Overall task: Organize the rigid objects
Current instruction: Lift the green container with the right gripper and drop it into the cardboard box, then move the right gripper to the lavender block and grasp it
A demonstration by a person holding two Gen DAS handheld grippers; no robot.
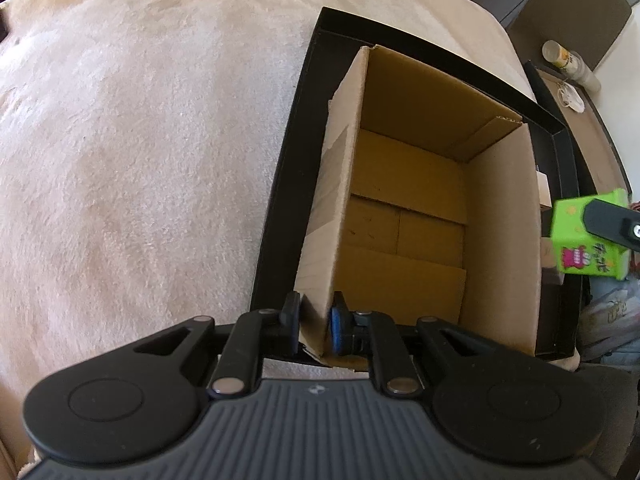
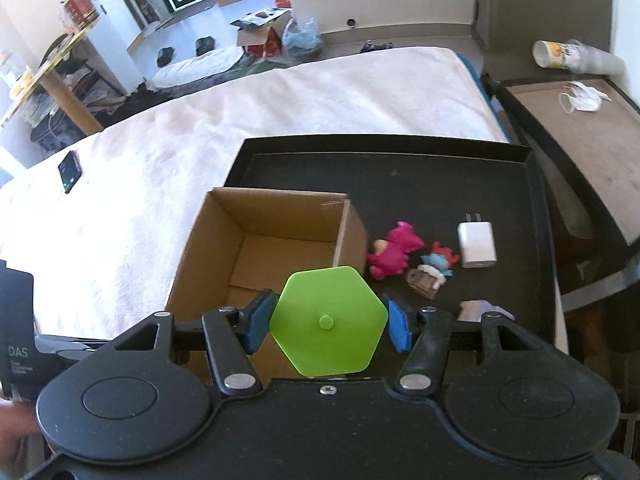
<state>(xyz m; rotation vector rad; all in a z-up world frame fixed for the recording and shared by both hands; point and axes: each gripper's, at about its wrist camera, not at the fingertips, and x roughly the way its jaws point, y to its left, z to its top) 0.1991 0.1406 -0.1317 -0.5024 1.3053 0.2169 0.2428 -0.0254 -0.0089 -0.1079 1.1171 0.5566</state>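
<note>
The near left wall of the open cardboard box (image 1: 404, 216) is pinched between the pads of the left claw (image 1: 316, 326), which is nearly closed on the thin card. The box is seen standing in a black tray (image 2: 400, 168) laid on a cream blanket-covered bed (image 1: 140, 140); its floor is shown bare in both views. A green hexagonal container (image 2: 329, 321) is clamped between the blue pads of the right claw (image 2: 329, 322) and is held above the box's near right corner. Only its flat end face is shown in the right wrist view; its printed side (image 1: 586, 240) is seen only at the cut-off edge of the left wrist view, and the print cannot be read. Shown only by the right wrist view are a pink toy figure (image 2: 394, 250), a small blue and red figure (image 2: 440, 262), a white charger (image 2: 476, 244) and a pale object (image 2: 480, 309) partly hidden behind the claw, all on the tray beside the box.
</note>
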